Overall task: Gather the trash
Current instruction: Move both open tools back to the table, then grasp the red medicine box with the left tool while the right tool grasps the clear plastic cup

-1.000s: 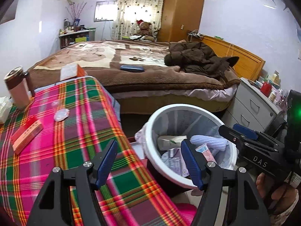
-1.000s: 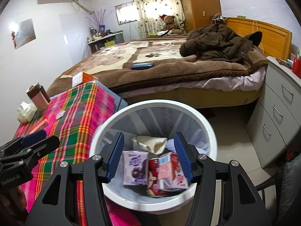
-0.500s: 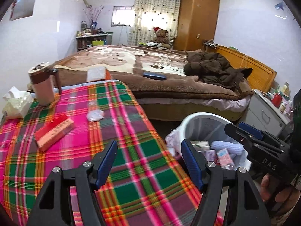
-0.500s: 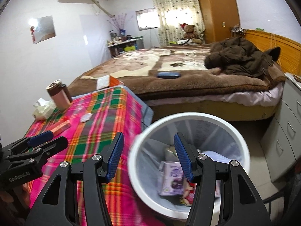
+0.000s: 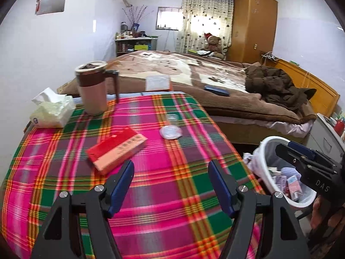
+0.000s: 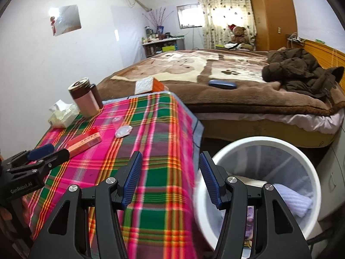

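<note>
with both grippers, left gripper [image 5: 171, 185] and right gripper [image 6: 170, 179], half open and empty, reach far over the table [image 5: 151, 194] and straddle the lid [image 5: 170, 132] squarely before closing, then carry it right to the bin [image 6: 269, 144].

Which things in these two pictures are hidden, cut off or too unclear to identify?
- Trash bin contents: in both wrist views the right gripper covers part of them.
- Red box: printed text too small and blurred in both views.
- Clear plastic pieces on the plaid tablecloth: too small to identify.
- Shelf items by the far wall: too small.
</note>
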### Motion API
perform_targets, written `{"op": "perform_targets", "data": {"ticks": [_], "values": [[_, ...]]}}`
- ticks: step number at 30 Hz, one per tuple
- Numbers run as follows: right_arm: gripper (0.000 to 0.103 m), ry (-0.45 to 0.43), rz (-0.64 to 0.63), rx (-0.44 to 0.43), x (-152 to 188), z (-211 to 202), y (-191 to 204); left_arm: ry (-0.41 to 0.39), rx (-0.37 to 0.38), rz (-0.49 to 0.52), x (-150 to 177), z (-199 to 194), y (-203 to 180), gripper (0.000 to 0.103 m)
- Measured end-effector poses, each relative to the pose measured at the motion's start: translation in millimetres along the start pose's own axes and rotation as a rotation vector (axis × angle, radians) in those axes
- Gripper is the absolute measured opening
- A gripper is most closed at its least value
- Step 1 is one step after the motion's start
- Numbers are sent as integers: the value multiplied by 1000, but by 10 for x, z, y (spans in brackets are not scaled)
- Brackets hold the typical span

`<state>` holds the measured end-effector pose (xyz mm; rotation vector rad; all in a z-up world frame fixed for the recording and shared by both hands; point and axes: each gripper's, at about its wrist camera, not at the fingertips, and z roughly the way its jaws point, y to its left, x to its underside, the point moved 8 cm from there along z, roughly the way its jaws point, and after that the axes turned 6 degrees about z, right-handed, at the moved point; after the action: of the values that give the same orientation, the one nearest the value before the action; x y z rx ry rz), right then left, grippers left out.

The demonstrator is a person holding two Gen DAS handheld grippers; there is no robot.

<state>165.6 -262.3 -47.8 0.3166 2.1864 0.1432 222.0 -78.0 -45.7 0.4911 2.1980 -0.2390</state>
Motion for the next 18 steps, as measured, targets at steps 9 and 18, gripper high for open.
{"op": "perform_targets", "data": {"ticks": [9,18], "values": [[58,49,-66,-35,-8,287,340,57,-33,-35,69,189,483,76],[63,99,-113,-58,-45,661,606,103,-45,22,59,510,772,79]]}}
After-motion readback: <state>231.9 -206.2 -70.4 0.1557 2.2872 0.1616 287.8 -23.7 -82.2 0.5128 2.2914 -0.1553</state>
